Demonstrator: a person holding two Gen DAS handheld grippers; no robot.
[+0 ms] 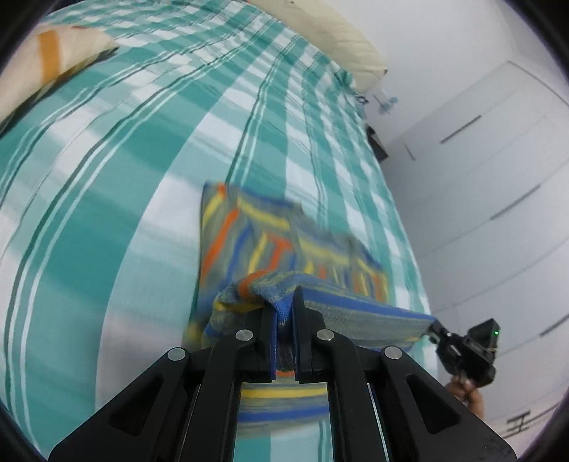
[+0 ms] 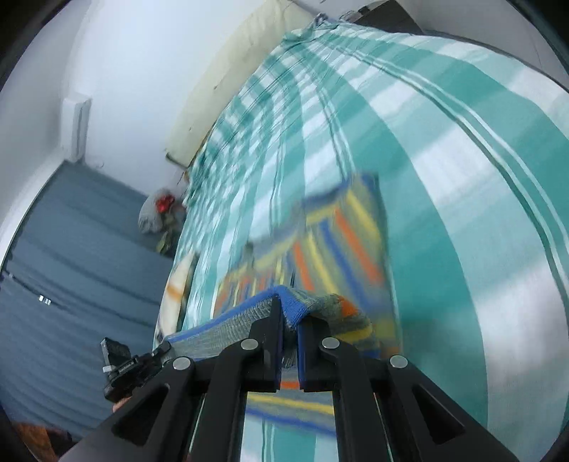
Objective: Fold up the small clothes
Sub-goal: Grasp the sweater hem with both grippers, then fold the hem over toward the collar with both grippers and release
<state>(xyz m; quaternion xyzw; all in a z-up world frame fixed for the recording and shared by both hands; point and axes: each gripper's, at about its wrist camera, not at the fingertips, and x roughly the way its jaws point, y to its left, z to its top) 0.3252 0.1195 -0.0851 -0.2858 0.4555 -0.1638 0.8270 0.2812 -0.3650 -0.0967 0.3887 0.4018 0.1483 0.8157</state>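
The striped cloth (image 1: 284, 234), grey with orange, yellow and blue bars, sits at the lower centre of both wrist views, its far part blurred against the teal-and-white checked bedsheet (image 1: 117, 184) and its near edge lifted and stretched taut between the two tools. In the left wrist view the left gripper (image 1: 283, 312) is closed on one corner of that edge, the blue hem bunched between its black fingers, and the edge runs off to the lower right of the frame, where the right gripper (image 1: 435, 328) pinches the other corner. The right wrist view shows the same from the other side: the right gripper (image 2: 291, 320) clamps a blue fold of the striped cloth (image 2: 338, 245), and the edge leads to the lower left, to the left gripper (image 2: 164, 347). A cream pillow (image 1: 330, 32) lies along the top of the bed, another pillow with an orange band (image 1: 46, 60) at upper left. White cabinet doors (image 1: 498, 184) fill the right side of the left view.
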